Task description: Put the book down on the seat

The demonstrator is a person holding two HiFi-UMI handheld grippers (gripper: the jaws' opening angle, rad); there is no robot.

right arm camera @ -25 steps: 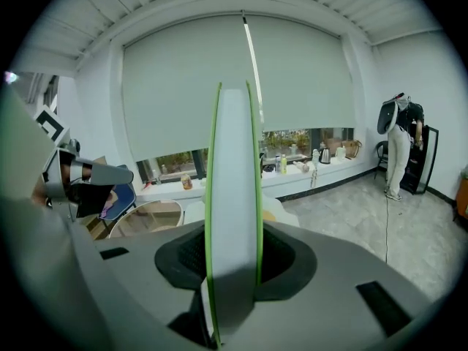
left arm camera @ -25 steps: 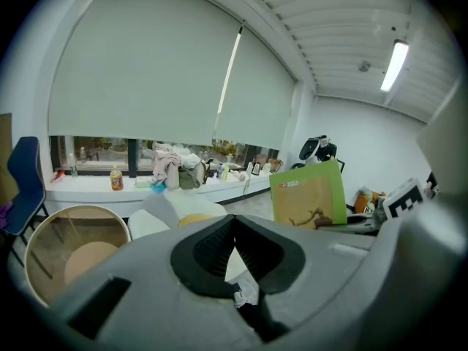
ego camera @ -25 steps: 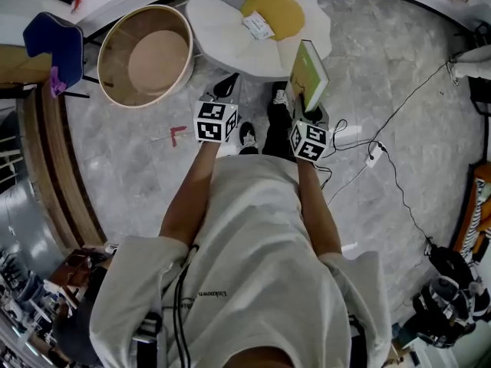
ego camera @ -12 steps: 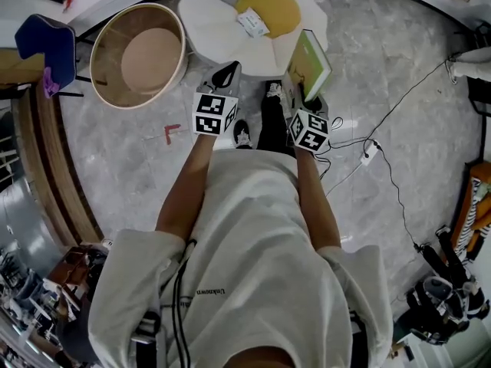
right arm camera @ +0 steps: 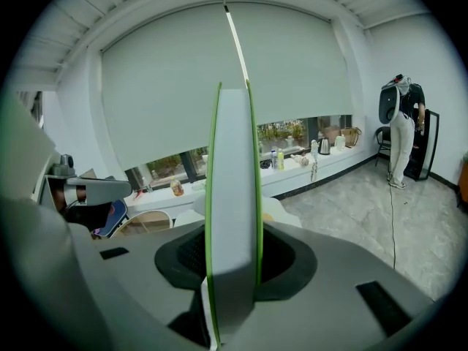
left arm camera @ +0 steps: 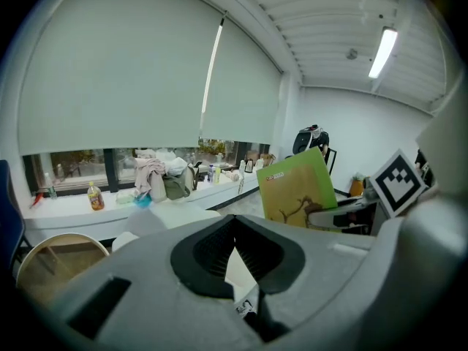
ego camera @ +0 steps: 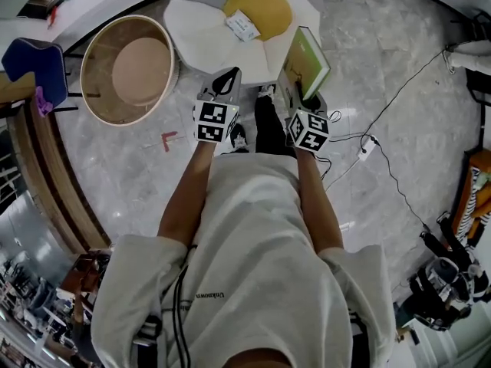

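Note:
In the head view my right gripper [ego camera: 301,100] is shut on the lower edge of a green book [ego camera: 304,61], which stands upright just right of the seat. The seat [ego camera: 201,29] is a white flower-shaped cushion with a yellow centre, and a small white packet [ego camera: 242,26] lies on it. In the right gripper view the book [right arm camera: 232,196] rises edge-on between the jaws of my right gripper [right arm camera: 232,273]. My left gripper [ego camera: 225,81] is shut and holds nothing; it hangs at the seat's near edge. The left gripper view shows my left gripper [left arm camera: 234,251] and the book's cover [left arm camera: 298,189] to the right.
A round wooden tub [ego camera: 126,67] stands left of the seat, with a blue chair [ego camera: 31,61] beyond it. Cables and a power strip [ego camera: 367,148] lie on the marble floor to the right. A person [right arm camera: 401,130] stands far right. Bottles line the window sill [left arm camera: 91,196].
The person has stepped closer to the seat. Both grippers have moved forward with them, and the book stays upright in the right gripper.

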